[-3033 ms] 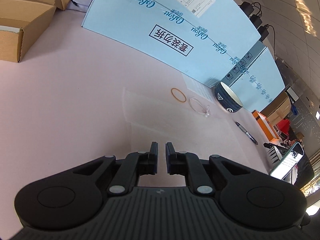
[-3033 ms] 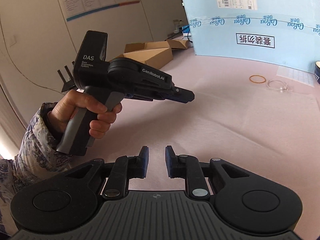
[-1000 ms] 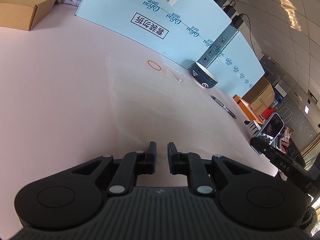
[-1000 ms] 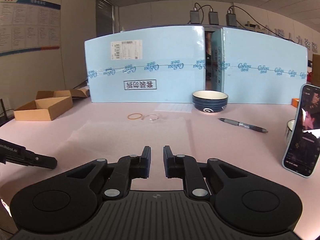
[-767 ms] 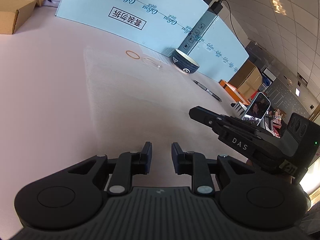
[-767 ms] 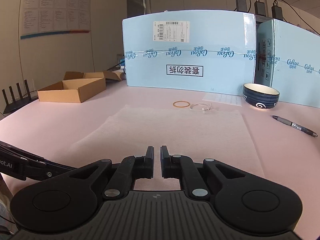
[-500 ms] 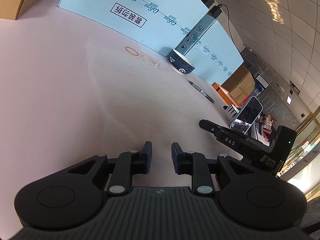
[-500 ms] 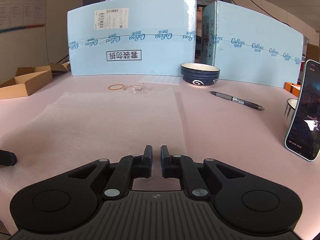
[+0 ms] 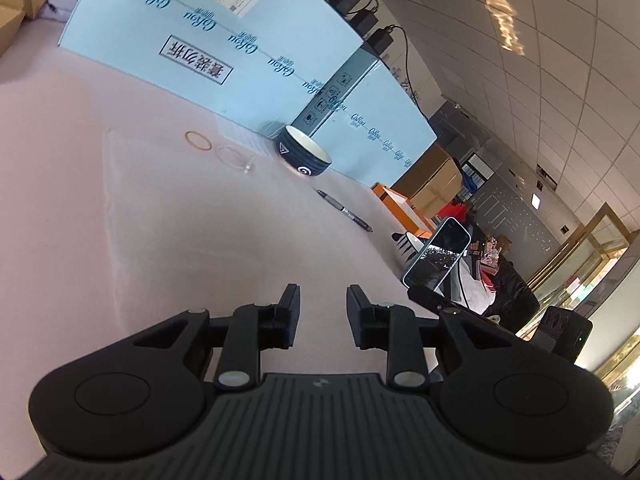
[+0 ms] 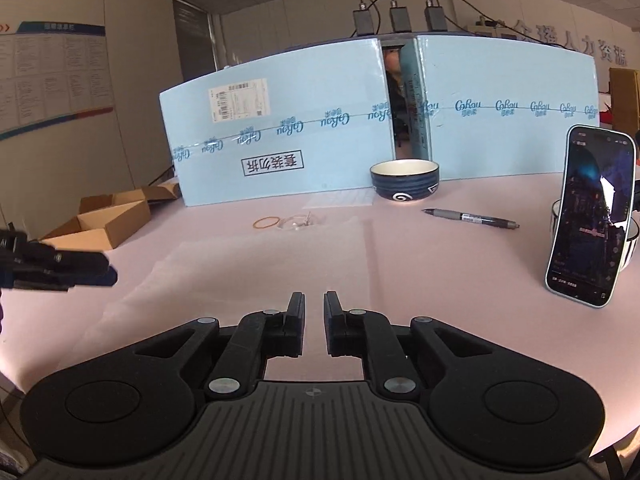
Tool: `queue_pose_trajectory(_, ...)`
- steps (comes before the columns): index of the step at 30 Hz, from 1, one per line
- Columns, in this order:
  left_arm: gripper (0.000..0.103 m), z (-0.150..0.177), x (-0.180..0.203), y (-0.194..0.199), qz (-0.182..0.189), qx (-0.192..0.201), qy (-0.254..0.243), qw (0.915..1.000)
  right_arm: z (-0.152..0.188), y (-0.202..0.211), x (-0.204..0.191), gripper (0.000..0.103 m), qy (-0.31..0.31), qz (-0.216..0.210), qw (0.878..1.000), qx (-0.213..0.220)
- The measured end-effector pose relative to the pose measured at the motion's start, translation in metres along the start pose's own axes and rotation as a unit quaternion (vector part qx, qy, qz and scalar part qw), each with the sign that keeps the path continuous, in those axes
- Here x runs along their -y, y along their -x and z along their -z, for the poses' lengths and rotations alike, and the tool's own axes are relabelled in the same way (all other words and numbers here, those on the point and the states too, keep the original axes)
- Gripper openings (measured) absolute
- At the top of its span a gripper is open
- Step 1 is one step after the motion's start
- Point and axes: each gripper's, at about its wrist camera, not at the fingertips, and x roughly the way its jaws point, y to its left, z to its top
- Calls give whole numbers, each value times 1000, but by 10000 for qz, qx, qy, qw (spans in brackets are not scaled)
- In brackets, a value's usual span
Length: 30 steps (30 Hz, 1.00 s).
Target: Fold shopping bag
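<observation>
The shopping bag (image 10: 260, 276) is a thin, pale sheet, nearly the table's pink, lying flat in front of both grippers. In the left wrist view the bag (image 9: 208, 232) shows a faint long edge on its left side. My left gripper (image 9: 323, 300) hovers over its near part, jaws opening, nothing between them. My right gripper (image 10: 314, 308) is over the bag's near right part, its jaws drawn to a narrow slit with nothing in it. The left gripper (image 10: 102, 272) reaches in from the left of the right wrist view. The right gripper's tip (image 9: 432, 298) shows just right of the left one.
Behind the bag lie a rubber band (image 10: 266, 223) and a clear ring (image 10: 296, 222). A blue bowl (image 10: 404, 179), a pen (image 10: 470, 218) and an upright phone (image 10: 588, 216) stand to the right. Blue panels (image 10: 280, 152) wall off the back; an open cardboard box (image 10: 104, 220) sits far left.
The left gripper's jaws have spread wider and it has risen above the table. The right gripper has shifted sideways; the left gripper now shows higher at the left edge of its view.
</observation>
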Motion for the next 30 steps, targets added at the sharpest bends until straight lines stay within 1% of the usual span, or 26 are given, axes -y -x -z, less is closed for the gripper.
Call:
queue_pose_trajectory(1, 38, -10, 9, -13, -117, -7, -275, 9996, 3, -3, -3, 9, 45, 50, 9999, -76)
queue_pose_trajectory(3, 37, -26, 21, -42, -247, -172, -690, 9972, 8, -9, -2, 10, 22, 143, 9996, -222)
queue_pose_trajectory(5, 37, -37, 29, -78, -232, -487, -915, 9943, 13, -12, 2, 9, -25, 197, 9993, -322)
queue_pose_trajectory(6, 35, -40, 33, -101, -214, -718, -954, 9926, 15, -12, 3, 10, -52, 222, 9991, -344)
queue_pose_trajectory(7, 31, -40, 35, -123, -246, -901, -940, 9912, 17, -12, 5, 10, -79, 220, 9991, -344)
queue_pose_trajectory(8, 23, -38, 36, -138, -289, -1006, -929, 9902, 18, -10, 6, 10, -129, 200, 9992, -323)
queue_pose_trajectory(11, 20, -22, 42, -190, -261, -1458, -1036, 9835, 21, -4, 9, 10, -174, 142, 9992, -334)
queue_pose_trajectory(13, 18, -11, 46, -207, -307, -1612, -1177, 9794, 24, 0, 11, 10, -157, 100, 9992, -347)
queue_pose_trajectory(15, 17, -4, 52, -212, -411, -1448, -1549, 9764, 26, 6, 14, 9, -166, 57, 9992, -361)
queue_pose_trajectory(16, 17, -2, 54, -213, -449, -1418, -1636, 9753, 27, 8, 15, 9, -194, 39, 9991, -367)
queue_pose_trajectory(18, 17, -1, 56, -214, -494, -1426, -1683, 9741, 29, 14, 18, 9, -257, 25, 9989, -382)
queue_pose_trajectory(20, 17, 2, 57, -215, -525, -1371, -1806, 9725, 31, 20, 17, 9, -256, 41, 9989, -393)
queue_pose_trajectory(23, 17, 8, 62, -215, -577, -1267, -2054, 9687, 36, 29, 19, 9, -414, 51, 9984, -375)
queue_pose_trajectory(24, 17, 8, 63, -215, -594, -1258, -2055, 9687, 37, 31, 19, 9, -451, 56, 9983, -367)
queue_pose_trajectory(26, 17, 8, 64, -215, -626, -1248, -2026, 9693, 39, 34, 19, 9, -502, 66, 9981, -348)
queue_pose_trajectory(28, 17, 0, 60, -212, -530, -1327, -1709, 9749, 39, 37, 20, 10, -558, 43, 9979, -322)
queue_pose_trajectory(29, 17, -6, 57, -206, -434, -1289, -1492, 9794, 37, 41, 24, 11, -687, -26, 9973, -246)
queue_pose_trajectory(30, 17, -12, 54, -194, -363, -1137, -1375, 9833, 34, 46, 29, 11, -839, -104, 9963, -154)
